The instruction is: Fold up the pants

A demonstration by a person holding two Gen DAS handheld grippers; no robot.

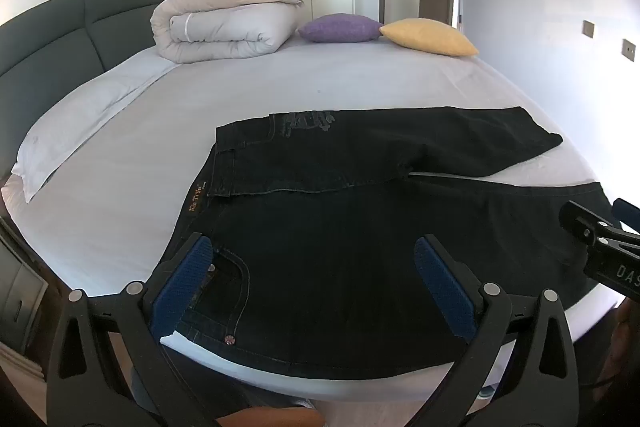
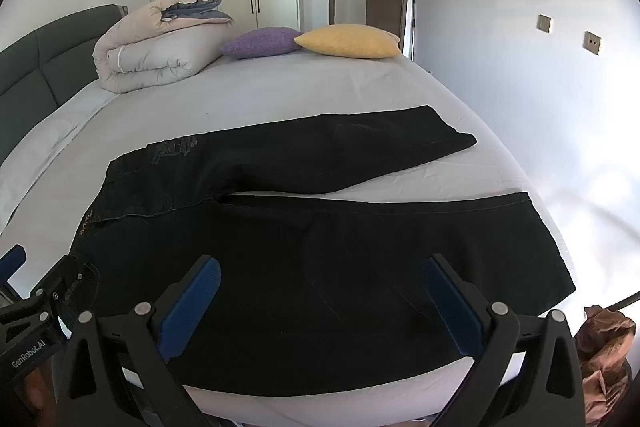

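Black jeans lie flat on the white bed sheet, waist to the left and both legs running right. A wedge of sheet shows between the legs. My left gripper hovers open over the waist end near the front pocket, with nothing between its blue pads. My right gripper stands open above the near leg, and it too is empty. Each gripper shows at the edge of the other's view: the right gripper and the left gripper.
A folded duvet, a purple cushion and a yellow cushion sit at the far side of the bed. A white pillow lies by the green headboard. Something brown and crumpled is beside the bed's near right corner.
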